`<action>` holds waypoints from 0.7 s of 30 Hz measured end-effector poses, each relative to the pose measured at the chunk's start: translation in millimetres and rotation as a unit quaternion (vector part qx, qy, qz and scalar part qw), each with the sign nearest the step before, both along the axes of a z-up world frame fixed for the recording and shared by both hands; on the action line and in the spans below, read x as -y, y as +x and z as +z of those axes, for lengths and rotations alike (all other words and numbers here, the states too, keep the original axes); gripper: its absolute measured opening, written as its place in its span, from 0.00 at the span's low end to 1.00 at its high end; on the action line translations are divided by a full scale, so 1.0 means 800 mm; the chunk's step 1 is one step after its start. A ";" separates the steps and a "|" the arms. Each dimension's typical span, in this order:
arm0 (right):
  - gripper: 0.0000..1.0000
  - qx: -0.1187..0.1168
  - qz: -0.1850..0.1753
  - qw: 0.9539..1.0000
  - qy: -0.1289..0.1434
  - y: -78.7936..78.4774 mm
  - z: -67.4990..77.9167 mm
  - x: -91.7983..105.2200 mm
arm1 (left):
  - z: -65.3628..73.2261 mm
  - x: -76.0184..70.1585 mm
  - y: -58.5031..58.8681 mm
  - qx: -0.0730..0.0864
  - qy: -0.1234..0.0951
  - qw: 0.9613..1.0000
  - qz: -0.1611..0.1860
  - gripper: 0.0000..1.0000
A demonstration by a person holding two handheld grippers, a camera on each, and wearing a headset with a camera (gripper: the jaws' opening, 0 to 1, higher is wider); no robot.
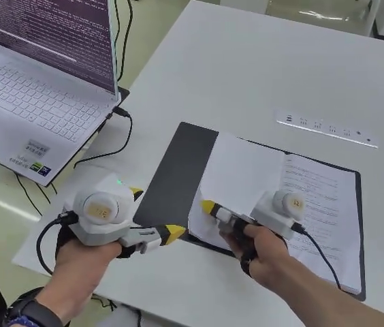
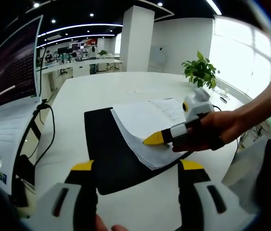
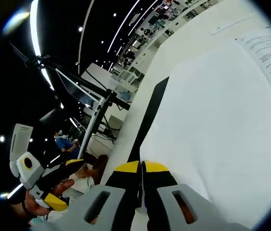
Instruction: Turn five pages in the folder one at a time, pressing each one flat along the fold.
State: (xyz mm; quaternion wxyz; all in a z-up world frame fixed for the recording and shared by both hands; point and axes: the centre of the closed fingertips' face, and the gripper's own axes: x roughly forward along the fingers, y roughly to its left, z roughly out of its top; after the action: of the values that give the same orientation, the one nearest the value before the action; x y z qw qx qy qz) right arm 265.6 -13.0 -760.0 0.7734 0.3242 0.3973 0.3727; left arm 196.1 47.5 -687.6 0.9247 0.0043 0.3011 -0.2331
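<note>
At page (image 1: pixel 240 174) edge, right claw (image 1: pixel 208 206)

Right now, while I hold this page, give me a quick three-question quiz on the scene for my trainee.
1. Fill in: in the head view, the laptop stands to the ___ of the open folder.
2. True or false: the right gripper is shut on the edge of the white page.
3. Pick one: the left gripper is A) shut on the folder, B) open and holding nothing, C) shut on the laptop.

Key: 1 left. 2 true. 3 B.
</note>
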 end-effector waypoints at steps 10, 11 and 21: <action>0.17 -0.035 0.034 0.999 -0.022 -0.024 -0.029 -0.003 | -0.006 -0.002 0.000 -0.006 -0.006 1.000 0.006 0.69; 0.20 -0.026 0.038 0.999 -0.005 -0.026 -0.023 -0.008 | -0.008 0.000 0.000 -0.007 -0.009 1.000 0.005 0.69; 0.32 -0.023 0.050 0.998 0.002 -0.036 -0.017 -0.008 | -0.014 0.013 -0.001 -0.017 -0.017 1.000 -0.005 0.69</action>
State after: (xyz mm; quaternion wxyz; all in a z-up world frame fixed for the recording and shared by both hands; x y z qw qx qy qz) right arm 236.7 -7.0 -774.0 0.7435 0.3139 0.4304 0.4042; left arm 194.9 37.3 -698.6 0.9183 -0.0136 0.3125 -0.2428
